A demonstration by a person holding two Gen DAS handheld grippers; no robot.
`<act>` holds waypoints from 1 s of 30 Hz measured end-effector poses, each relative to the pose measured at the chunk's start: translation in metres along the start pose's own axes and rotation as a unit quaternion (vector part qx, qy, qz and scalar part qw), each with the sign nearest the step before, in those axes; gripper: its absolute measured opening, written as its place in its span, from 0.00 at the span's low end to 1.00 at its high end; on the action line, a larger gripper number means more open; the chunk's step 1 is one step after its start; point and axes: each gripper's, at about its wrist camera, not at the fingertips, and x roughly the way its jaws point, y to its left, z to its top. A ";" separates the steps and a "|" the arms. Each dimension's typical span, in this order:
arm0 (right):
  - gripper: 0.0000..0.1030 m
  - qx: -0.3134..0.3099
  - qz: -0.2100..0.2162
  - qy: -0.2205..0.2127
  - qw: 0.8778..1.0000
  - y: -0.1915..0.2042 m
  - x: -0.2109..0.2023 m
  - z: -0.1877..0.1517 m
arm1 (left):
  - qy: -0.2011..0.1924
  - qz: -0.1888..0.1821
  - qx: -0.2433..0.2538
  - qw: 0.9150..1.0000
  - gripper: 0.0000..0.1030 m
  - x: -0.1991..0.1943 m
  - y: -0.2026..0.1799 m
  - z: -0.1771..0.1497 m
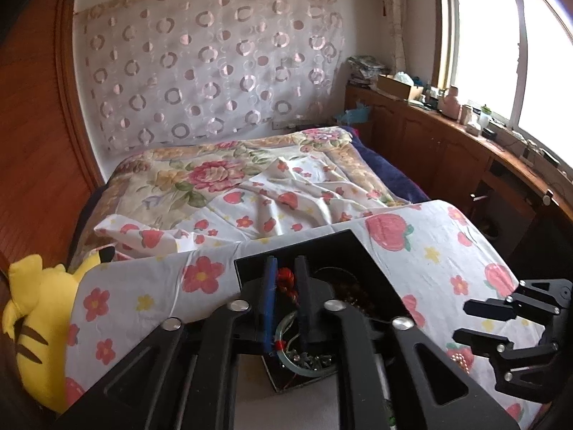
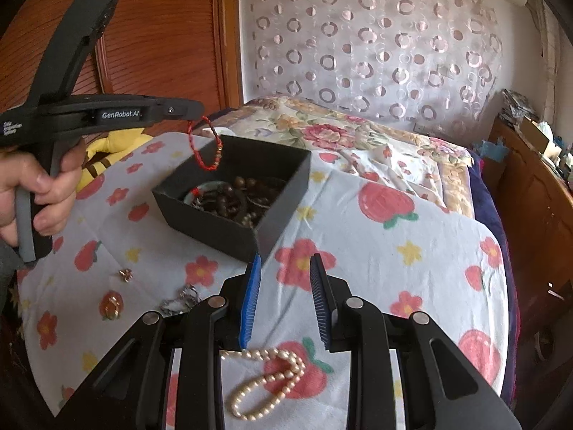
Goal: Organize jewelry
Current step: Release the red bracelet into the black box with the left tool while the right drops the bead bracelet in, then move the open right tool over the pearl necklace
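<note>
Left gripper (image 2: 193,116) part-open, red bracelet (image 2: 204,150) dangling from its tips over the black box (image 2: 222,229). Widen your grip to let it fall inside. Right gripper (image 2: 286,301) part-open, empty, above the pearls (image 2: 268,380).

Both handheld grippers are matte black plastic. The left gripper (image 1: 284,297) has forked linkage arms with triangular cutouts, round silver pivot pins, and slim fingers, one with a blue ribbed pad. Seen from the right wrist view, its body carries white "GenRobot.AI" lettering, more small white text near the rear, a grey trigger and a tall black fin on top. The right gripper (image 2: 284,297) has the same black linkage, silver pins and blue ribbed pads (image 2: 250,304). A hand (image 2: 34,193) wraps the left handle.
</note>
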 end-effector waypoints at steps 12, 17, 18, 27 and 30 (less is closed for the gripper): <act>0.30 0.015 0.001 0.006 1.000 -0.009 -0.006 -0.026 | -0.008 0.014 -0.007 1.000 0.87 -0.013 0.011 -0.031; 0.30 0.014 0.002 0.021 1.000 -0.007 -0.006 -0.042 | -0.018 0.011 -0.007 1.000 0.92 -0.029 0.017 -0.052; 0.30 0.011 0.001 0.026 1.000 -0.006 -0.006 -0.045 | -0.018 0.006 -0.008 1.000 0.92 -0.032 0.018 -0.057; 0.35 -0.002 -0.003 0.060 0.998 0.001 0.007 -0.061 | 0.004 -0.023 -0.006 1.000 0.92 -0.040 0.018 -0.104; 0.37 -0.003 -0.003 0.065 0.998 0.001 0.011 -0.060 | 0.012 -0.027 -0.002 1.000 0.92 -0.041 0.015 -0.115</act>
